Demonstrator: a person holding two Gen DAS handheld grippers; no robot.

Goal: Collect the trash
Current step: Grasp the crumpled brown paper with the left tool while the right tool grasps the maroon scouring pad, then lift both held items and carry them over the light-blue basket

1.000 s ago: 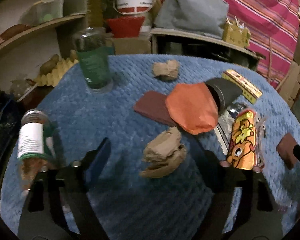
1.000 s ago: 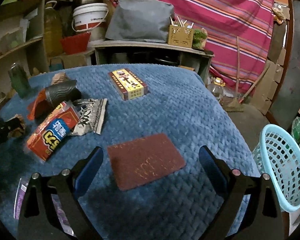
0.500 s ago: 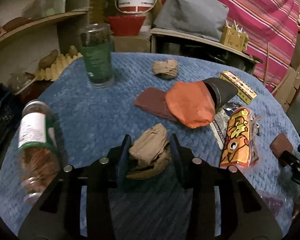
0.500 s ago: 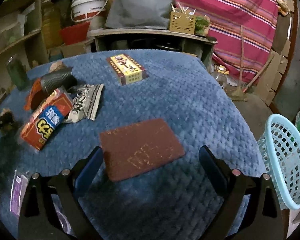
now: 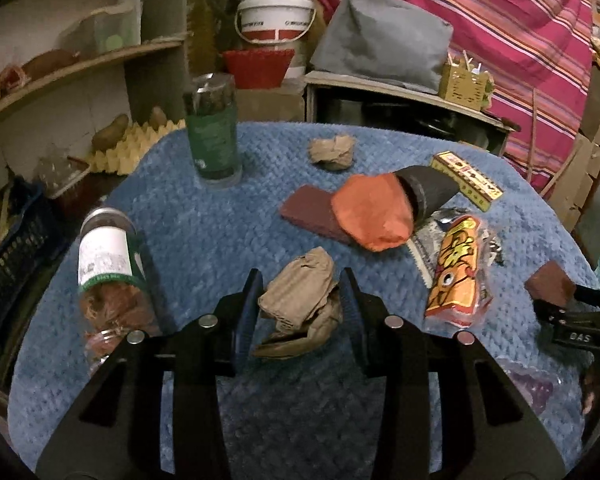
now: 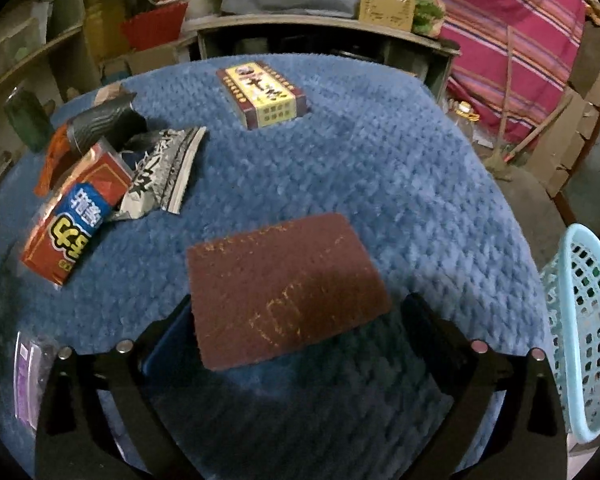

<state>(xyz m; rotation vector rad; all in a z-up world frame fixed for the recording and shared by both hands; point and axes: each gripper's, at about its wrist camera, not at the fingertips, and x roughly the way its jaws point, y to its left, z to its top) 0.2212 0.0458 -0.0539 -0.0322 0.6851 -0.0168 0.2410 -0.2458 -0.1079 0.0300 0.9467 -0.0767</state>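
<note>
My left gripper (image 5: 300, 306) is shut on a crumpled brown paper wad (image 5: 300, 300), which its two pads press from both sides just above the blue cloth. In the right wrist view a flat red-brown pad (image 6: 284, 284) lies on the blue table cover (image 6: 380, 168). My right gripper (image 6: 296, 330) stands open astride its near edge, fingers wide apart and not pressing it. The left wrist view shows that same right gripper (image 5: 572, 314) at the far right beside the pad (image 5: 548, 282).
Other litter lies on the cloth: an orange paper (image 5: 372, 212), a black cup (image 5: 428, 192), a red-yellow snack packet (image 5: 458, 272), a yellow box (image 6: 262, 94), another paper wad (image 5: 332, 151). Two jars (image 5: 214, 128) (image 5: 108, 264) stand left. A light blue basket (image 6: 580, 320) hangs off the right edge.
The left gripper's jaws went from wide apart to clamped on the brown paper wad. My right gripper tipped downward and came closer to the red-brown pad.
</note>
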